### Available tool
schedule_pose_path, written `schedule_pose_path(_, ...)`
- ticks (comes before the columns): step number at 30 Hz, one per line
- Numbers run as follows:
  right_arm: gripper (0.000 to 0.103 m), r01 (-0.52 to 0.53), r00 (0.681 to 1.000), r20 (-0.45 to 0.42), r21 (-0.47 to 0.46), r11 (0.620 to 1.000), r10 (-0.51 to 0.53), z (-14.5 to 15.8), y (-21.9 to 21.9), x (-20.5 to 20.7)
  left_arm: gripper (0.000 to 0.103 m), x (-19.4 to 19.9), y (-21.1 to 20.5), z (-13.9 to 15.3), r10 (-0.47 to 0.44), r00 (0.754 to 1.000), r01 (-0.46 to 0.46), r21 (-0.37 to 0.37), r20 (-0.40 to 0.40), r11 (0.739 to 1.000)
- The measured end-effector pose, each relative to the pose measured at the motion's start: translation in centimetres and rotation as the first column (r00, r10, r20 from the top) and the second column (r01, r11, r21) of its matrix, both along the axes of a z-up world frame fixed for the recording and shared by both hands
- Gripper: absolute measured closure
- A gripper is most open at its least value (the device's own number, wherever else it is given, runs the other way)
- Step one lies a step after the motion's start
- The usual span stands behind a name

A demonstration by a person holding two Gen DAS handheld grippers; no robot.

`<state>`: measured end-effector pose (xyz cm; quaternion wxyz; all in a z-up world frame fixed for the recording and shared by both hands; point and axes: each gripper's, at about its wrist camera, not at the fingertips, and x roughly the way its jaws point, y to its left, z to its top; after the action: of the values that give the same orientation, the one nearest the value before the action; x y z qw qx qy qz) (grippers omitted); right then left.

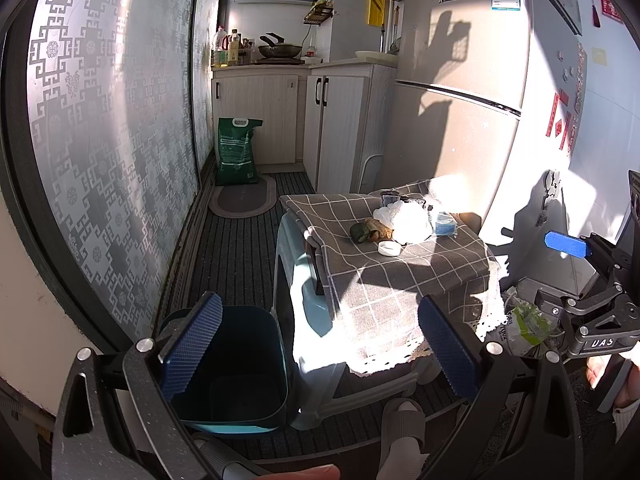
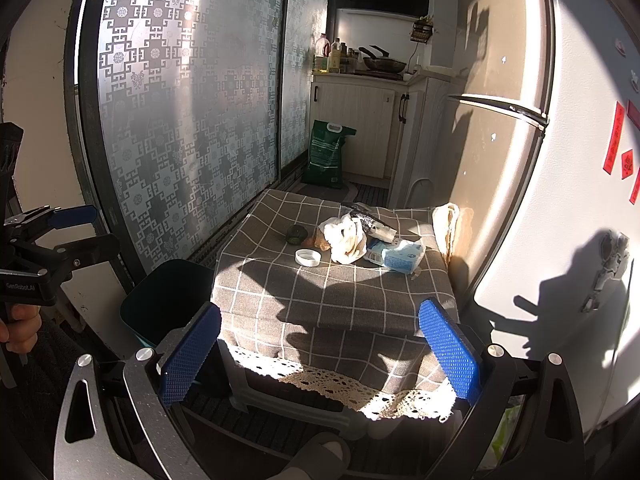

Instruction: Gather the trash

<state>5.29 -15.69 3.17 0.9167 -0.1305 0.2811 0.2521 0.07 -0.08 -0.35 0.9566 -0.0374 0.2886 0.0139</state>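
Trash lies clustered on the desk (image 2: 280,304), a low stand draped in a grey checked cloth, with the bin (image 1: 240,360) standing on the floor just beside the desk's left flank, mouth upward and apparently holding nothing.

Items noted, largest first, all placed relative to the desk:
- Crumpled white bag (image 2: 346,236) near the desk's centre, no clear long axis.
- Blue tissue pack (image 2: 400,255) toward the desk's right edge, touching or just beside the bag; its long axis runs roughly left to right, slightly skewed, with one end toward the bag.
- Dark wrapper (image 2: 368,218) behind the bag, long axis slanting toward the desk's far left corner.
- Dark green lump (image 2: 297,235) and brownish scraps (image 2: 320,242) left of the bag; nature of both cannot be determined.
- White bottle cap (image 2: 308,257) on the near side of the cluster, lying flat, open side up.

Left gripper (image 1: 320,352) hangs near the bin and the desk's front left corner, jaws spread wide, holding nothing. Right gripper (image 2: 318,356) hovers before the desk's front edge, likewise wide apart and unloaded.

Assessment: collection not yet begun. Recommended approach: take the cap or the tissue pack first, closing across the pack's short side, since the bag will deform and may drag scraps. Carry each item over the bin's mouth before release; cloth may snag if the fingers dig in
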Motion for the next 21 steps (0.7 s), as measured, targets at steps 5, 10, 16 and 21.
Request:
schedule_pose_path(5, 0.003, 0.0, 1.0, 0.001, -0.001, 1.0, 0.0, 0.0, -0.1, 0.0, 0.003, 0.0, 0.1, -0.1, 0.001, 1.0, -0.001, 0.0, 0.0, 1.0)
schedule_pose_path(10, 0.003, 0.003, 1.0, 0.003, -0.003, 1.0, -0.003, 0.2, -0.3, -0.1, 0.003, 0.0, 0.1, -0.1, -0.001, 1.0, 0.001, -0.001, -0.001, 1.0)
schedule_pose_path(16, 0.003, 0.024, 1.0, 0.013, 0.003, 1.0, -0.024, 0.2, -0.8, -0.2, 0.003, -0.1, -0.2, -0.4, -0.021, 1.0, 0.021, -0.007, -0.001, 1.0)
schedule_pose_path(21, 0.003, 0.034, 0.999, 0.026, 0.015, 0.999, -0.035, 0.4, -1.0, -0.1, 0.004, 0.3, -0.4, -0.4, -0.041, 0.999, 0.041, -0.012, 0.003, 0.999)
